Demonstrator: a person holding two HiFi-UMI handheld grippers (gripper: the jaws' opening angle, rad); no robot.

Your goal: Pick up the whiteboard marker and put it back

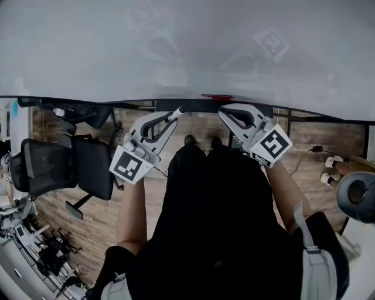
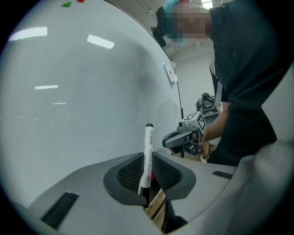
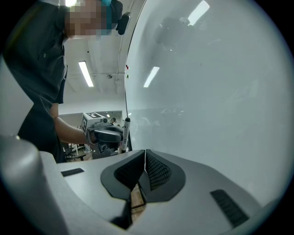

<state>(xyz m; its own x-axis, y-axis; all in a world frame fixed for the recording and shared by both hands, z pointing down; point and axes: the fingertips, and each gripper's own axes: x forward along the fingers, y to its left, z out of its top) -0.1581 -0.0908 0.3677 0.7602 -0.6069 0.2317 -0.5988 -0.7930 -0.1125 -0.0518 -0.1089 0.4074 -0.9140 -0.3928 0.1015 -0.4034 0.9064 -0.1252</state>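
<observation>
The left gripper (image 2: 149, 182) is clamped on the marker (image 2: 148, 151), jaws narrow around its lower barrel. The marker stands upright between the pads, black cap at the top and a bit of red low down by the jaws. The right gripper (image 3: 144, 170) has its jaws together with nothing between them.

Both grippers are held level before the whiteboard (image 2: 82, 92), side by side and well apart, with open air between them. In the head view the board fills the top of the frame. Its dark lower ledge (image 1: 193, 104) runs just beyond the two gripper tips, and a red thing (image 1: 217, 96) lies on it; what that is cannot be made out. The board face near the marker is bare. Whether the cap touches it cannot be told.

Below the ledge is wood floor (image 1: 94, 222). An office chair (image 1: 64, 164) stands to the left and a cable (image 1: 304, 153) runs to the right.

The marker's white barrel bears dark print, too small to read. Each gripper's cube (image 1: 130, 165) shows a black-and-white square pattern. Green and red dots (image 2: 66, 3) sit high on the board.
</observation>
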